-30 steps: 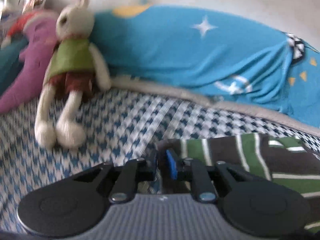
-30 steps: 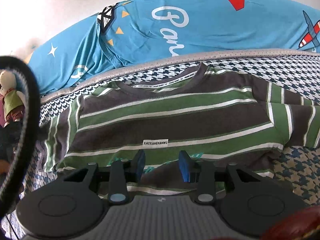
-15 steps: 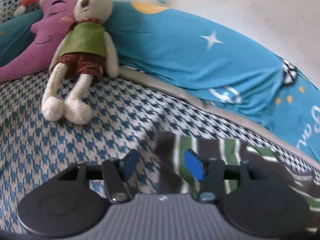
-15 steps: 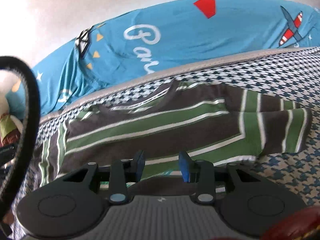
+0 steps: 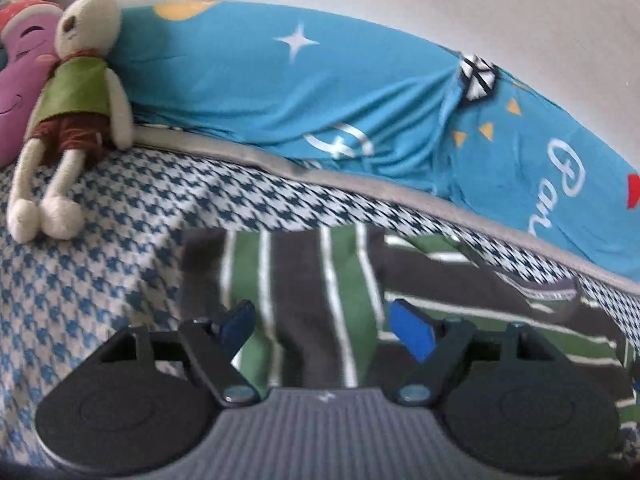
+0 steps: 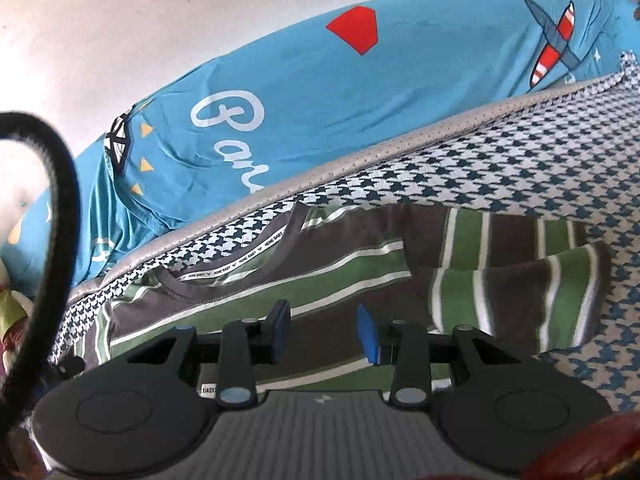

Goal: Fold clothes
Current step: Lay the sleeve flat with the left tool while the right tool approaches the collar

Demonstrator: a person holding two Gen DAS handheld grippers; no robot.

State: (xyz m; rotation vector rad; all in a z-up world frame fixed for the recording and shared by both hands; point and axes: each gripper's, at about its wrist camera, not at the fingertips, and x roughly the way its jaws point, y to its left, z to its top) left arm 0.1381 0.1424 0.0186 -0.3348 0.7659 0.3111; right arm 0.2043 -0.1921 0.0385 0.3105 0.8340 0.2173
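The left tool (image 5: 322, 322) is letting go: a second ago its jaws were pinched nearly together at the sleeve's edge, and now they are opening wide, with striped cloth lying under the gap but nothing pressing on it. The left sleeve (image 5: 280, 280) is lying flat in the lower middle of the left view, set down on the bed (image 5: 100, 248). I judge that this sleeve's placing is done and the hand is free for the next fold.

The shirt (image 6: 320, 280) is spread across the houndstooth bed, collar toward the blue quilt (image 6: 320, 120) that is filling the upper half of both views. In the right view the right sleeve (image 6: 520, 280) is lying at centre right, doubled over on itself. A second ago the whole chest with its label was showing ahead of this tool; now the view is sitting further toward that sleeve.

The right tool (image 6: 324, 334) is hanging low over the chest stripes with its jaws partly apart, unchanged, and nothing is between them. Both tools are angling steeply down at the bed, the left one swinging back over the shirt. The rabbit (image 5: 72, 120) is sitting at the left edge, well apart from the shirt.
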